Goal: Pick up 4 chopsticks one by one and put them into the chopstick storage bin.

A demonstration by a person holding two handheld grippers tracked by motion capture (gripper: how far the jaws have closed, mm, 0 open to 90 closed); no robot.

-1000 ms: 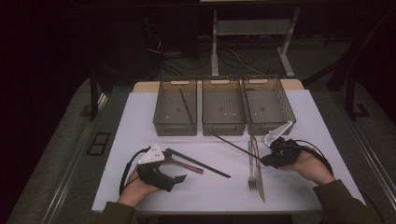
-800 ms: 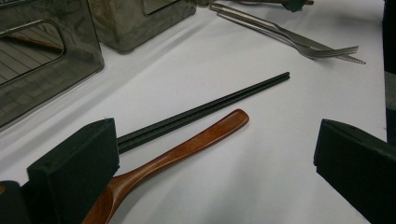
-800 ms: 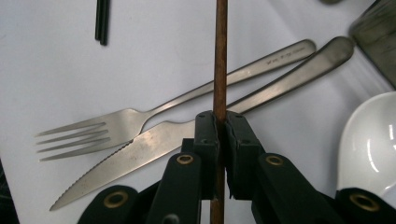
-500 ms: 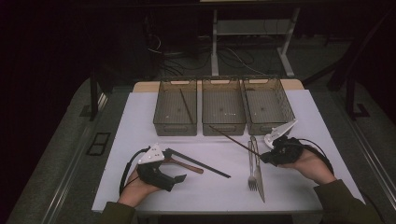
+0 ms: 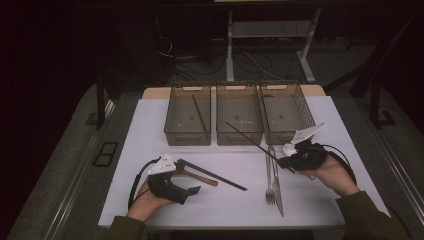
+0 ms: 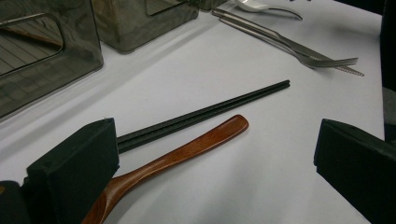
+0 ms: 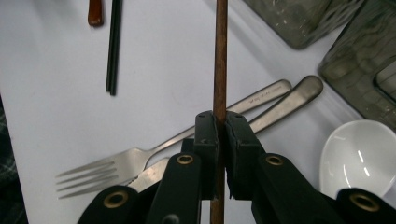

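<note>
My right gripper (image 7: 220, 135) is shut on a thin brown chopstick (image 7: 219, 56). In the high view that chopstick (image 5: 250, 140) slants up and left from the right gripper (image 5: 295, 159) toward the front of the middle bin (image 5: 239, 134). My left gripper (image 6: 210, 172) stands open low over the table. A wooden spoon (image 6: 187, 149) and a pair of black chopsticks (image 6: 205, 114) lie between its jaws. The high view has the left gripper (image 5: 189, 176) at the front left, beside the wooden spoon (image 5: 200, 177) and black chopsticks (image 5: 220, 177).
Three grey bins stand in a row at the back; the left bin (image 5: 175, 131) holds one dark chopstick (image 5: 200, 114). A fork (image 5: 270, 180) and knife (image 5: 278, 192) lie side by side left of the right hand. A white spoon (image 7: 359, 158) sits beside the right gripper.
The right gripper has raised the brown chopstick, and its far tip has swung up toward the middle bin. The left gripper has stayed put.
</note>
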